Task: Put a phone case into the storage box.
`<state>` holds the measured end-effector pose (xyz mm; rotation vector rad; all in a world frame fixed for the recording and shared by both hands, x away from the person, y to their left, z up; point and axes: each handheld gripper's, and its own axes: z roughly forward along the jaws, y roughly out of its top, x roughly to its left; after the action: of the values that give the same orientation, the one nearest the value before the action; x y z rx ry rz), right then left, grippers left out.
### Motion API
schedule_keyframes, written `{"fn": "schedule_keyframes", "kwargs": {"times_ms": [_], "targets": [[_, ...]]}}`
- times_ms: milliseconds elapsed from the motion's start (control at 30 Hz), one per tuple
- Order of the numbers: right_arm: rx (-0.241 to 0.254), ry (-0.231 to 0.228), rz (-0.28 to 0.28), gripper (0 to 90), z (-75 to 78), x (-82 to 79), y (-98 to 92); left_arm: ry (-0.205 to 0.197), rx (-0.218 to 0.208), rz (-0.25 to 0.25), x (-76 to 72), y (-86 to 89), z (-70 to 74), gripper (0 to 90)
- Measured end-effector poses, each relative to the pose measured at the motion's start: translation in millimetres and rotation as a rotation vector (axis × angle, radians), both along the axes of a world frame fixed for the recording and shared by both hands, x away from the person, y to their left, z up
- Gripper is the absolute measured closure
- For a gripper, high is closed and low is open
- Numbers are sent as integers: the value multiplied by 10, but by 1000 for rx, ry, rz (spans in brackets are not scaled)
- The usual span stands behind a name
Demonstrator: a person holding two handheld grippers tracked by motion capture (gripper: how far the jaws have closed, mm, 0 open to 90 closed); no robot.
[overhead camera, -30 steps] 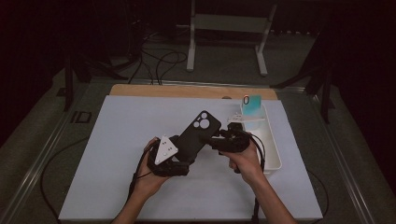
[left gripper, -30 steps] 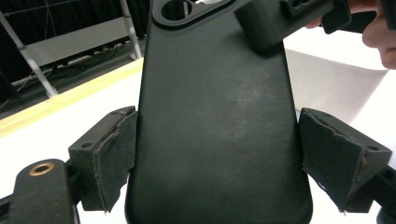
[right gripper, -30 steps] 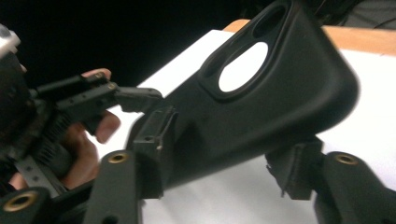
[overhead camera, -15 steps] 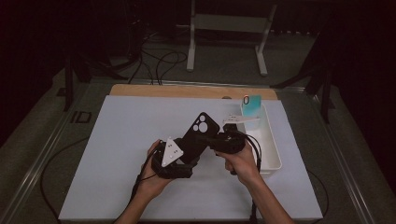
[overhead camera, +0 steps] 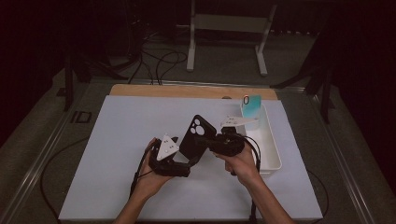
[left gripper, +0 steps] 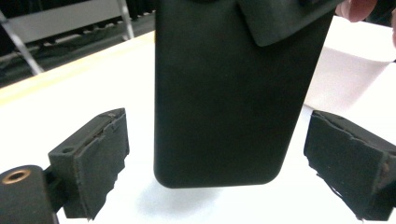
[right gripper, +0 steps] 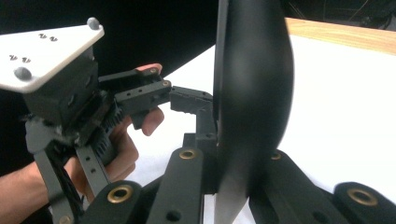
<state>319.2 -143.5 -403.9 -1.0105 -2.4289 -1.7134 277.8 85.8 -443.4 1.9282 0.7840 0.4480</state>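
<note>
A black phone case [overhead camera: 198,135] with its camera cutout uppermost stands tilted above the white mat between both hands. My right gripper [overhead camera: 208,140] is shut on its side; its jaws have just been closing, and the case [right gripper: 252,84] runs edge-on between them in the right gripper view. My left gripper [overhead camera: 187,158] is open around the lower end. Its jaws have just been opening, and in the left gripper view the case [left gripper: 224,93] hangs between the two pads with a gap on each side. One left finger [right gripper: 189,100] shows beside the case.
A white tray [overhead camera: 273,154] lies right of the hands, with a teal phone case [overhead camera: 252,106] leaning at its far end. The white mat [overhead camera: 116,140] covers the table, and a wooden strip [overhead camera: 187,91] runs along the back. A metal stand [overhead camera: 229,23] is on the floor beyond.
The right gripper's jaws have closed onto the case and the left gripper's jaws have spread off it. The case stands slightly more upright; both hands stay in nearly the same place.
</note>
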Motion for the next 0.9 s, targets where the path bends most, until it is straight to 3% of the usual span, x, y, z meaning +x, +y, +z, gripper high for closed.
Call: {"fn": "schedule_keyframes", "kwargs": {"times_ms": [133,333,467,900], "targets": [[0,-14,4,859,12,-13,-13,54,-17,-21,37,39,3,16],[-6,-25,19,859,23,-29,-15,71,-17,-43,44,59,12,11],[4,-41,64,859,36,-59,-13,96,-38,-94,48,70,12,11],[13,-102,204,859,104,-172,57,117,-27,-201,-2,14,-15,149]]}}
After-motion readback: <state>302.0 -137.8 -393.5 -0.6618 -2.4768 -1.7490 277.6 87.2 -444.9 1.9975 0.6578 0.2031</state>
